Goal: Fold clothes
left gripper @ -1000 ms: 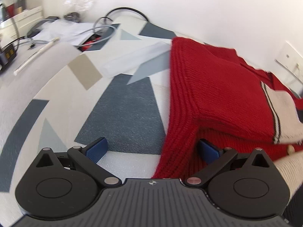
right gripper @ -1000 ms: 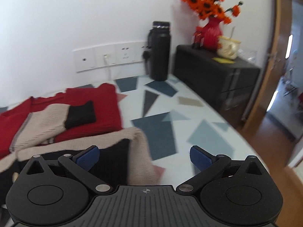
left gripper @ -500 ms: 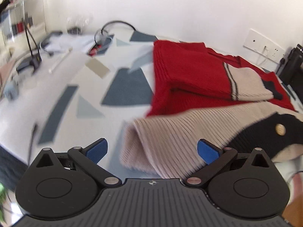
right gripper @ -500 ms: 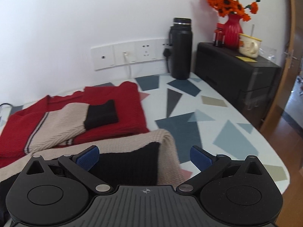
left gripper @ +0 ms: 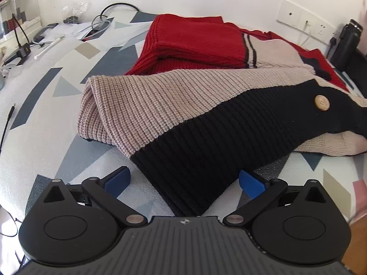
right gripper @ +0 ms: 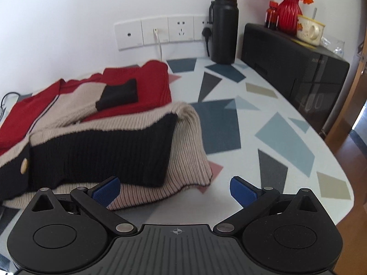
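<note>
Knitwear lies folded on a table (right gripper: 286,137) covered in a white cloth printed with blue, grey and tan shapes. The beige and black cardigan (left gripper: 174,114) sits at the near edge, its black band running toward the left claw (left gripper: 183,181), with a pale wooden button (left gripper: 321,103) on the band at the right. Behind it, touching its far side, rests the red sweater (left gripper: 192,39), folded with a beige sleeve and black cuff laid on top.

The left claw is spread wide, its blue pads on either side of the black band's near end, not pinching it. The right claw (right gripper: 175,190) is also spread; its left pad hangs over the cardigan's near beige edge, its right pad over bare cloth.

In the right view a black bottle (right gripper: 224,26) stands by the wall sockets (right gripper: 160,32) at the far edge, beside a black cabinet-like box (right gripper: 296,59) whose front bears faint lettering too small to read. A red vase (right gripper: 289,12) of orange flowers and a cream mug (right gripper: 309,29) stand on it. Cables (left gripper: 101,23) and small clutter lie at the far left in the left view.
</note>
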`<state>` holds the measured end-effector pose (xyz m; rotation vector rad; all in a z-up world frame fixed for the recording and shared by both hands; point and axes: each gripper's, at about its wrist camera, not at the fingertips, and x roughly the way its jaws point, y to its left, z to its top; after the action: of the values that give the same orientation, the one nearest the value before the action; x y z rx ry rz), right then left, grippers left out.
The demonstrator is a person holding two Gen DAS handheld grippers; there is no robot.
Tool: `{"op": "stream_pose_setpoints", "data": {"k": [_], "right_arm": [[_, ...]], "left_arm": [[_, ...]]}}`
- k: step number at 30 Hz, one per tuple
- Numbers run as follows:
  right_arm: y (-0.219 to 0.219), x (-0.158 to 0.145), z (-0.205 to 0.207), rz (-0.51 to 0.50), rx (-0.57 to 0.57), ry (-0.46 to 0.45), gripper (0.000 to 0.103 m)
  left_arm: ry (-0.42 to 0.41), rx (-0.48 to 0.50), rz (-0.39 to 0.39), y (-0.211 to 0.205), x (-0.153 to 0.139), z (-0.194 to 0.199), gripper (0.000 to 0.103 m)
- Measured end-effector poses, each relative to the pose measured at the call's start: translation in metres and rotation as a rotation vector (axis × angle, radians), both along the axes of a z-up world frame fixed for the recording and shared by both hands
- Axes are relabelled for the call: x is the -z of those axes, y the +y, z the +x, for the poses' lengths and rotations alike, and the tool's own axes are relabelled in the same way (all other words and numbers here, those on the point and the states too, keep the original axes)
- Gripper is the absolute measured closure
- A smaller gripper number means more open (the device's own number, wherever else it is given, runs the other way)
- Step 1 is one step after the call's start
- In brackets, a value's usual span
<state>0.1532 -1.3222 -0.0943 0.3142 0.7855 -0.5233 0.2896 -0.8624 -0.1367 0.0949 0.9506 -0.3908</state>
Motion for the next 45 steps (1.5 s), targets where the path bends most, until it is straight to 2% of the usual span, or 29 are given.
{"op": "stream_pose_setpoints", "data": {"k": [4, 7, 13, 16, 22, 25, 27, 28, 29, 38, 39, 41, 42, 43, 44, 45], "right_arm": [[-0.008, 0.014, -0.004, 0.052, 0.024, 0.026, 0.001], [-0.015, 0.024, -0.006, 0.098, 0.06, 0.044, 0.001], [-0.018, 0.041, -0.01, 0.093, 0.067, 0.102, 0.001], [-0.016, 0.047, -0.011, 0.077, 0.054, 0.116, 0.001], [-0.003, 0.054, -0.009, -0.009, 0.006, 0.136, 0.001], [-0.003, 0.054, -0.008, 0.0, 0.013, 0.123, 0.001], [-0.002, 0.054, -0.007, 0.001, 0.015, 0.121, 0.001], [-0.002, 0.054, -0.007, 0.002, 0.012, 0.12, 0.001], [-0.003, 0.054, -0.006, 0.004, 0.008, 0.118, 0.001], [-0.004, 0.053, -0.004, 0.017, -0.026, 0.104, 0.001], [-0.004, 0.053, -0.004, 0.019, -0.03, 0.103, 0.001], [-0.005, 0.05, -0.005, 0.027, -0.044, 0.095, 0.005], [-0.005, 0.047, -0.005, 0.033, -0.052, 0.089, 0.013], [-0.008, 0.042, -0.006, 0.043, -0.054, 0.078, 0.022], [-0.01, 0.037, -0.006, 0.056, -0.056, 0.062, 0.025], [-0.015, 0.031, -0.007, 0.08, -0.051, 0.026, 0.027]], "left_arm": [[-0.023, 0.015, 0.084, -0.011, 0.003, -0.002, 0.0], [-0.034, 0.015, 0.076, -0.011, 0.004, -0.004, 0.0], [-0.045, 0.033, 0.062, -0.007, 0.005, -0.005, 0.0], [-0.02, 0.012, -0.009, 0.003, 0.002, -0.004, 0.0], [0.114, -0.141, -0.319, 0.043, -0.004, 0.008, 0.0], [0.176, -0.224, -0.461, 0.06, -0.002, 0.018, 0.002], [0.188, -0.246, -0.49, 0.061, -0.001, 0.024, 0.008], [0.203, -0.237, -0.499, 0.06, 0.0, 0.025, 0.02], [0.219, -0.226, -0.507, 0.058, 0.001, 0.027, 0.023], [0.157, -0.163, -0.443, 0.042, 0.0, 0.033, 0.023], [0.154, -0.169, -0.424, 0.041, -0.001, 0.034, 0.025], [0.155, -0.181, -0.398, 0.039, -0.002, 0.035, 0.049], [0.16, -0.187, -0.394, 0.04, -0.002, 0.035, 0.054], [0.169, -0.192, -0.412, 0.042, -0.002, 0.033, 0.068], [0.178, -0.196, -0.432, 0.045, -0.001, 0.031, 0.077], [0.186, -0.2, -0.452, 0.047, -0.001, 0.029, 0.08]]}}
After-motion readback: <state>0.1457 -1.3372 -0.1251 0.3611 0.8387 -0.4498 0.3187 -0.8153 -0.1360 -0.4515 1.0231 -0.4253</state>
